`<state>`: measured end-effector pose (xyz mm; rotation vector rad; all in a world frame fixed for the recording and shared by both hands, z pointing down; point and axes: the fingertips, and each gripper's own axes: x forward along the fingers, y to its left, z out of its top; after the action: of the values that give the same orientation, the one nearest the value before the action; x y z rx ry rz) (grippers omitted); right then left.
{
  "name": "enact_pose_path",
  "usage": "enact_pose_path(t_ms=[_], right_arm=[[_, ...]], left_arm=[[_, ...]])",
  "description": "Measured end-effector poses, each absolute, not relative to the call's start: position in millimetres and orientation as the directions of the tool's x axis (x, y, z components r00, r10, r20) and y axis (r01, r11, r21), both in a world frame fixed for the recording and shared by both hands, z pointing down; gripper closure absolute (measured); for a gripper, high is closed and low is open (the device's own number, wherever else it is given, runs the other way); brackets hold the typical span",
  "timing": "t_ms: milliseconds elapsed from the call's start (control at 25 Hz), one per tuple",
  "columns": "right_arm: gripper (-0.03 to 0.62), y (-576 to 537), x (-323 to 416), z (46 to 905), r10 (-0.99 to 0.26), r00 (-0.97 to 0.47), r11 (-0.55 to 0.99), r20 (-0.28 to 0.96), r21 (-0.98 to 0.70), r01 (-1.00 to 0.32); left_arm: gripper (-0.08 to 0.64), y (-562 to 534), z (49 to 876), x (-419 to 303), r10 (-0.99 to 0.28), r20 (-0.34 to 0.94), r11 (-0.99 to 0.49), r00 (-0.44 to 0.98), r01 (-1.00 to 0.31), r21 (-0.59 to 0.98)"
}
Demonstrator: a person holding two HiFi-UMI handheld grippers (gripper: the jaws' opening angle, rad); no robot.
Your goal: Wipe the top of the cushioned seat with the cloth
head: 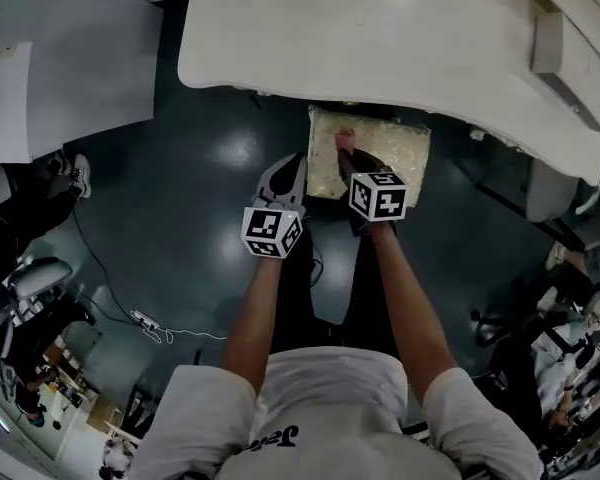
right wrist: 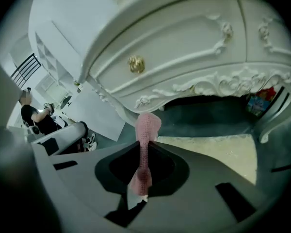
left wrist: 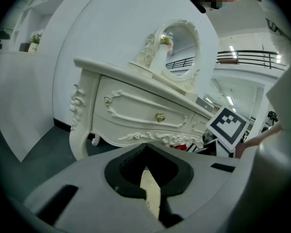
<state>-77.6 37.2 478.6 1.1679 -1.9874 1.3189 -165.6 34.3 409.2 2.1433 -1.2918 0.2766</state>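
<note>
We're looking down over both arms, and the action is on the right. The right gripper [head: 345,152] is clamped tight on the pink cloth [head: 343,139]. In the right gripper view its jaws are pressed together on the fabric, and a folded tuft of cloth [right wrist: 148,125] pokes out past the tips of the right gripper [right wrist: 144,148].

That gripper sits over the near-left part of the cushioned seat [head: 390,150], whose cream top is tucked half under the white dressing table [head: 380,38]. From the gripper's own camera, the seat [right wrist: 211,147] spreads out below and to the right of the jaws. We can't tell whether the cloth is actually touching the cushion.

Over on the left, the left gripper [head: 288,169] hangs just beside the seat's left edge, above the dark floor [head: 195,168]. In the left gripper view its jaws meet at the tips of the left gripper [left wrist: 144,168] with nothing between them, and only a thin cream sliver shows behind.

Ahead of it stands the dressing table [left wrist: 131,106] with its brass drawer knob [left wrist: 160,117] and oval mirror [left wrist: 180,41]. The right gripper's marker cube [left wrist: 227,126] peeks in from the right.
</note>
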Motion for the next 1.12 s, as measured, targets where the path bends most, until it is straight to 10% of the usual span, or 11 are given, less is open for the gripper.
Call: enact_pose_path(t_ms=[1120], right_arm=[[0.569,-9,-126,643,-0.221,-0.377,0.077,0.9,-0.369,-0.926]], left_arm=[[0.548,23,495,-195,-0.717,0.5,-0.346,0.485,-0.871,0.349]])
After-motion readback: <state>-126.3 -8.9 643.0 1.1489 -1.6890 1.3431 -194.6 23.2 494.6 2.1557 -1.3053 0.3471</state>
